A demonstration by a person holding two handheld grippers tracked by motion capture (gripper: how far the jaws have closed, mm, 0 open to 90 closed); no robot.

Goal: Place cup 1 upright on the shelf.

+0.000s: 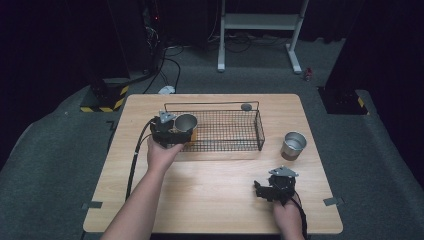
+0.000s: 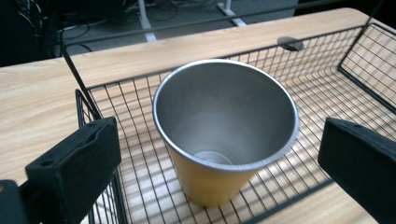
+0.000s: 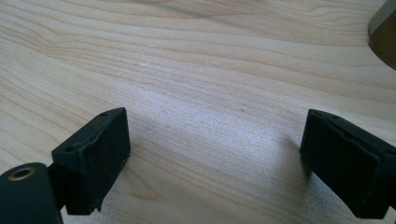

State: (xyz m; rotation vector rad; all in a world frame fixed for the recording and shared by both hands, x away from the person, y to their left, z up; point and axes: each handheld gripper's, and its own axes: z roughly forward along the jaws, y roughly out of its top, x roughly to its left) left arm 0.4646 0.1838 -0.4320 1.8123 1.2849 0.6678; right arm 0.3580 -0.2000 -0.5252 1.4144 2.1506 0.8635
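Note:
A metal cup [image 1: 186,122] [image 2: 224,135], steel inside and yellow-orange outside, stands upright at the left end of a black wire basket [image 1: 260,131] [image 2: 327,70]. My left gripper [image 1: 176,133] [image 2: 217,163] is at that end of the basket. It is open, and its jaws stand wide on either side of the cup without touching it. My right gripper [image 1: 261,190] [image 3: 219,154] hovers low over bare wood near the table's front right. It is open with nothing between its jaws.
A second steel cup [image 1: 293,145] stands on the table to the right of the basket. A round grey grommet [image 1: 246,106] [image 2: 290,44] sits in the tabletop behind the basket. A curved brownish edge [image 3: 385,37] cuts into the right gripper view's top right corner.

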